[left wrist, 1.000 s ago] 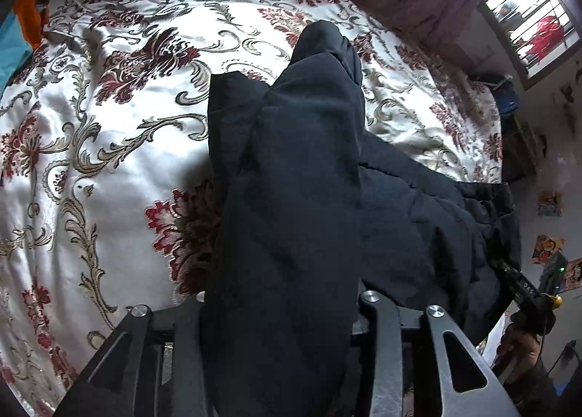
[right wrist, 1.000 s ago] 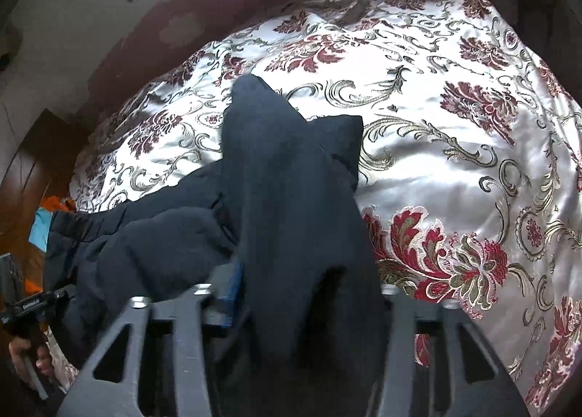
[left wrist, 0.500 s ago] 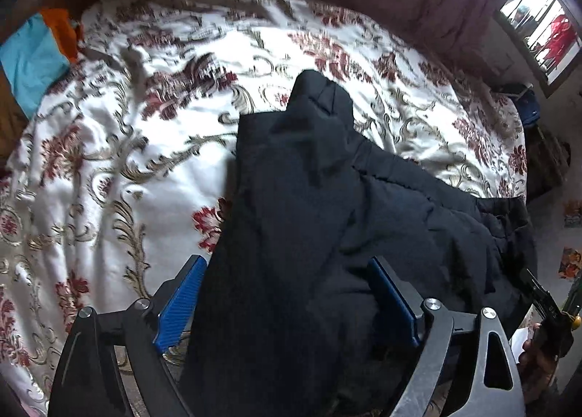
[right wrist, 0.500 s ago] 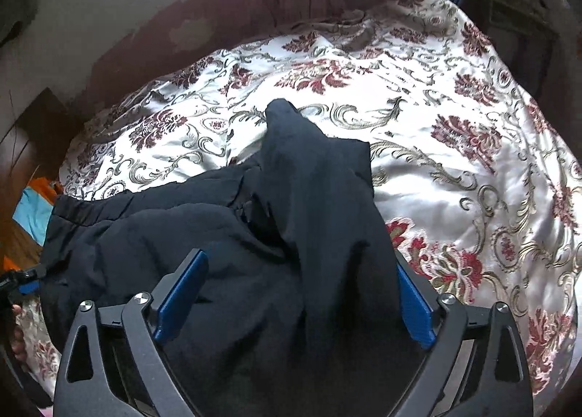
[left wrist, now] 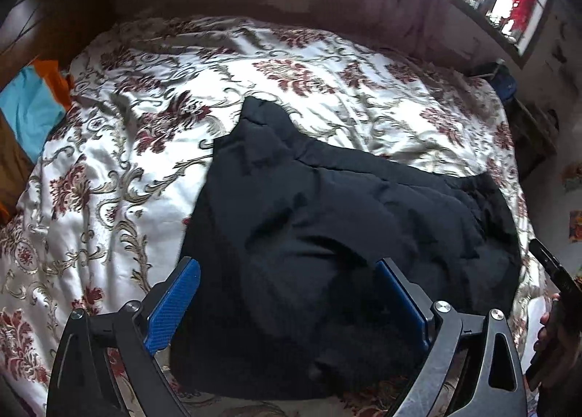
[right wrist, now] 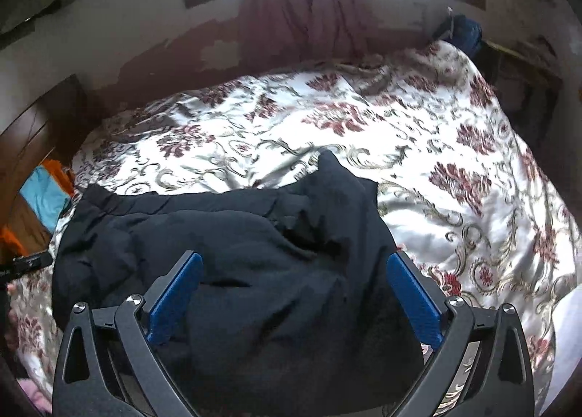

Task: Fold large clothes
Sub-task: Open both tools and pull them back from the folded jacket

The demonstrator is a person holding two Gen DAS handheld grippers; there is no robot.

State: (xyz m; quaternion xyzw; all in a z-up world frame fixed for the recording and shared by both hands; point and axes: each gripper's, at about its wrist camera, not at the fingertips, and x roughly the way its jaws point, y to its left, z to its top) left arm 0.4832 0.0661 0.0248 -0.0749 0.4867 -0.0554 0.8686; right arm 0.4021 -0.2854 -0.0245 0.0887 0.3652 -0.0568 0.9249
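Rumpled black garment, folded over on floral bedspread

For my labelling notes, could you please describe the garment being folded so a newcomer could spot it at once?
Find the bed with the floral bedspread. On its near side lies the black garment, partly folded. It is the only dark, plain item on the patterned cover.

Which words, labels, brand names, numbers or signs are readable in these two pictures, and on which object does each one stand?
None can be read.
The black garment shows no label or print.
The floral bedspread carries pattern only.
The small pictures on the wall at the right edge of the left wrist view are too blurred to read.
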